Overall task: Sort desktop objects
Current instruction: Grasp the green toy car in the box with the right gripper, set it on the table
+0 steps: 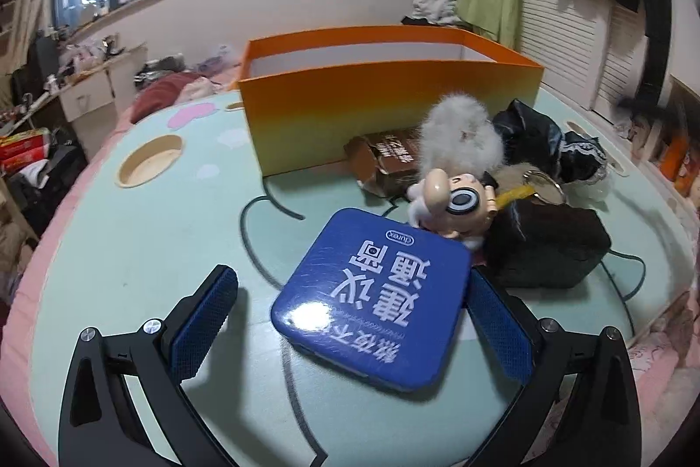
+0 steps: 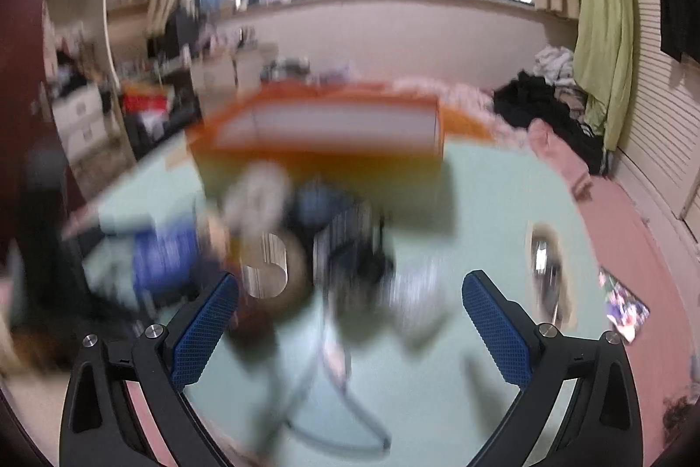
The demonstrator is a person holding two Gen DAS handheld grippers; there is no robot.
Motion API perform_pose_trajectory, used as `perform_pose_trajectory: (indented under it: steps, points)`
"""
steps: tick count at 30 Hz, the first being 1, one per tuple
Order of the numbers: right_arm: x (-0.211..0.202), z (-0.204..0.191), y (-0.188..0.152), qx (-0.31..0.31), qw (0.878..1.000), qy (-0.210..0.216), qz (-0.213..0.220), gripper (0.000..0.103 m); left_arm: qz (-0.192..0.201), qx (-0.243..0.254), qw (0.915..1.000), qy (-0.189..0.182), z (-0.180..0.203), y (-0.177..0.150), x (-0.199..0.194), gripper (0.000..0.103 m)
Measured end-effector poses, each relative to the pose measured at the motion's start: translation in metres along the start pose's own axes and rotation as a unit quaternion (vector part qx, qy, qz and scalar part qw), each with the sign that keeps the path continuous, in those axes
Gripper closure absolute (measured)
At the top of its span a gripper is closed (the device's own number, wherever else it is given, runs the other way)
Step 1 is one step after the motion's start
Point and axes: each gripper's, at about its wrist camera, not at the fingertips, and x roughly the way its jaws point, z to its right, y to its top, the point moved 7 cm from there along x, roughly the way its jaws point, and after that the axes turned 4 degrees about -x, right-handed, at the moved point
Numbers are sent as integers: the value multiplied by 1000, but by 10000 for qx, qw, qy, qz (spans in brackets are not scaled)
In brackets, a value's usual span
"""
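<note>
A blue square tin (image 1: 372,296) with white lettering lies on the pale green table (image 1: 144,248). My left gripper (image 1: 350,309) is open, its fingers on either side of the tin; the right finger (image 1: 498,322) is close to the tin's edge. Behind the tin lie a cartoon figure keychain (image 1: 455,200) with a grey fur pompom (image 1: 459,134), a brown carton (image 1: 385,156), a black pouch (image 1: 547,244) and black lace cloth (image 1: 555,143). An open orange box (image 1: 385,108) stands behind them. The right wrist view is blurred; my right gripper (image 2: 350,309) is open and empty above the table, near the same pile (image 2: 306,244).
The table has a round cup recess (image 1: 148,160) at the left. A pink bedspread (image 2: 621,230) surrounds the table. A cluttered desk (image 1: 83,90) stands far left, slatted doors (image 1: 568,42) at the right.
</note>
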Motion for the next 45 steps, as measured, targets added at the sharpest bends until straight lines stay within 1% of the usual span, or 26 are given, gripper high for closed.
perform_pose_trajectory:
  steps: [2,4,7,8,9,10,11,12,14,20,23,25,26,28,29,30,31,34,36,37,39,40,41,42,43,45]
  points:
    - [9,7,34,195,9998,31,50,1,-26,-63,9999,-88,-2,-1,1,0]
    - [28,11,62,323,9994,-7,-101,1,-36,-66,9999,-101,-3,-1,1,0]
    - [68,15,78,440,9965,18,-716,5,-29,-53,9999,-116,-3,-1,1,0]
    - [86,16,75,383,9937,5,-1052,20,-26,-52,9999,-124,-3,-2,1,0]
    - [97,15,70,321,9907,5,-1321,40,-22,-53,9999,-125,-3,-2,0,0]
    - [106,15,63,308,9872,2,-1564,45,-18,-52,9999,-129,-3,-2,0,0]
    - [115,17,56,340,9846,-14,-1716,46,-18,-47,9999,-130,-3,-3,0,0]
    - [116,19,54,287,9860,-158,-1634,46,-11,-40,9999,-127,-2,-2,0,0]
    - [115,22,52,171,9858,-389,-1624,46,-13,-46,9999,-133,-2,-2,0,0]
    - [118,24,52,135,9843,-387,-1716,46,-13,-43,9999,-133,-3,-1,0,0]
    - [122,22,53,104,9825,-333,-1830,46,-15,-47,9999,-138,-3,-2,0,0]
    - [129,22,56,97,9774,-129,-2107,46,-14,-42,9999,-134,-2,-1,0,0]
    - [132,21,58,176,9731,108,-2295,46,-13,-43,9999,-133,-2,-1,0,0]
    - [139,19,63,648,9526,866,-2844,46,-13,-45,9999,-132,-3,-1,0,0]
    - [142,18,67,904,9378,1237,-3115,46,-12,-43,9999,-131,-3,-1,0,0]
    - [147,15,71,1111,9190,1573,-3439,46,-12,-43,9999,-133,-3,-1,0,0]
    - [151,15,73,1157,9105,1645,-3613,46,-12,-43,9999,-133,-3,-1,0,0]
    - [166,23,73,994,8982,1166,-4120,40,-12,-43,9999,-138,-3,-1,0,0]
    - [173,27,65,1018,8874,972,-4389,35,-11,-40,9999,-145,-3,0,0,0]
    - [174,27,63,979,8853,892,-4457,33,-8,-24,9999,-144,-3,0,0,0]
    - [177,22,61,834,8860,754,-4499,25,-9,-22,9999,-149,-3,1,1,0]
    - [178,19,61,785,8856,726,-4520,19,-10,-22,9999,-153,-4,1,1,0]
    - [180,15,59,697,8851,702,-4548,17,-9,-20,9999,-150,-3,1,1,0]
    - [182,10,55,525,8842,590,-4605,15,-8,-17,9999,-150,-4,1,1,0]
    - [185,7,51,356,8830,458,-4658,10,-9,-17,9999,-152,-4,1,1,0]
    - [190,7,41,-58,8814,55,-4724,9,-7,-15,9999,-150,-4,1,1,0]
